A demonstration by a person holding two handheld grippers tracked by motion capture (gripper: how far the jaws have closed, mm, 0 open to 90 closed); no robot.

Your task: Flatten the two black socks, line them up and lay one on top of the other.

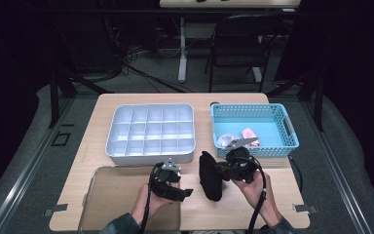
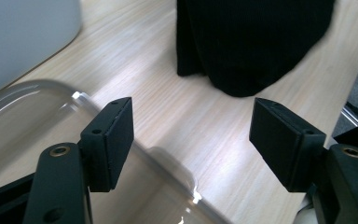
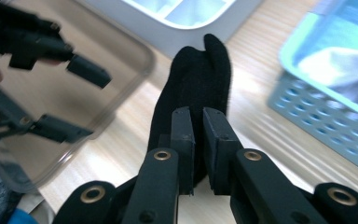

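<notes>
— So, where is the sock (image 1: 210,176)?

— Clamped in the right gripper (image 3: 198,122). Its jaws pinch a fold of the black cloth, and the rest of the sock stretches away ahead of them, its far end just short of the divided tray (image 3: 182,14).

— And on the table (image 1: 97,146)?

— From above, the sock sits just to the left of the right gripper, between the two hands, on the bare wood.

— What about the left gripper (image 2: 191,135)?

— Its jaws stand well apart with nothing between them. Only table and the rim of the clear tray (image 2: 86,100) show in the gap. The sock lies ahead of them and a little to the right, apart from both pads.

— What lies around the grippers?

— Behind the right gripper, a blue basket (image 1: 282,144) with pink and white cloth in it. Beyond the left gripper, the divided tray; under it, the clear tray at the near edge.

— Do the two grippers touch?

— No, the sock is between them.
</notes>
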